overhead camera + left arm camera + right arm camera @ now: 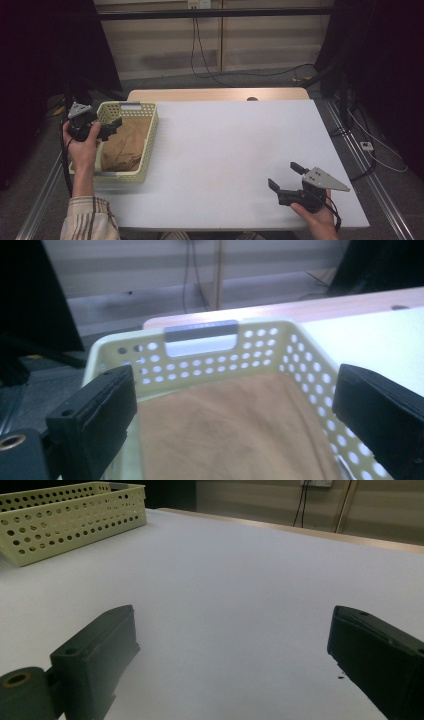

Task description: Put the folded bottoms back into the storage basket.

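Sitting at the left edge of the table (225,150), mid-frame in the high view — the basket (150,131), with the cloth (125,145) lying inside it. Hovering over the basket's left rim, the left gripper (112,126). Resting low at the lower right of the frame — the right gripper (285,177), well apart from the basket.

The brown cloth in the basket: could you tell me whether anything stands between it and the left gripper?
Nothing visible does. The left gripper hangs open over the basket, whose top is uncovered, and the brown cloth lies exposed inside, straight ahead between the jaws. Only the perforated walls surround the cloth at the sides.
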{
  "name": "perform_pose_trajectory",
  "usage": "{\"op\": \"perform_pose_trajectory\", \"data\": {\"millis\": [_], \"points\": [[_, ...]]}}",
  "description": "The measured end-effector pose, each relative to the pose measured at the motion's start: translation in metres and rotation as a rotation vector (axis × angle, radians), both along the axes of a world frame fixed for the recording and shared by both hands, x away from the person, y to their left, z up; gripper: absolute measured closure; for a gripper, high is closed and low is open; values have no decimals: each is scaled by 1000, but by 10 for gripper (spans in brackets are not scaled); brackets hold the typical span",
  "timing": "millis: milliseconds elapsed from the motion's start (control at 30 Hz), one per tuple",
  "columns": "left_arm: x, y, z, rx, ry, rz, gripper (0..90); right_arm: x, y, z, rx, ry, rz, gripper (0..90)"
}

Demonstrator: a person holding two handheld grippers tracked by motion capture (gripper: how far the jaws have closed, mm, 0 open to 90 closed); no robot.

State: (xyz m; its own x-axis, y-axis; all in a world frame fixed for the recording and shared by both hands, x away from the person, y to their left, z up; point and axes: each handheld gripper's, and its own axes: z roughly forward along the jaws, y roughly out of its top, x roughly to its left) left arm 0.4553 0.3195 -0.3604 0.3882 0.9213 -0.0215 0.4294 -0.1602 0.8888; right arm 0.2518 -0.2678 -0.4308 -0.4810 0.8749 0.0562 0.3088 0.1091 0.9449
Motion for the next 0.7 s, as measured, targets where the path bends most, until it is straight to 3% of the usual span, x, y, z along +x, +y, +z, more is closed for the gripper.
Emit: {"op": "perform_pose_trajectory", "data": {"millis": [67, 267, 333, 500, 700], "points": [[-1, -1, 1, 4, 1, 0, 40, 1, -1, 0, 7, 6, -5, 60], [-6, -5, 3, 75, 15, -5, 43, 1, -3, -1, 5, 8, -21, 61], [-9, -5, 4, 61, 18, -22, 43, 1, -3, -1, 3, 8, -24, 61], [-19, -9, 10, 85, 7, -43, 45, 1, -3, 0, 0, 4, -22, 61], [-34, -11, 19, 52, -18, -80, 44, -1, -2, 0, 3, 4, -22, 61]]}}
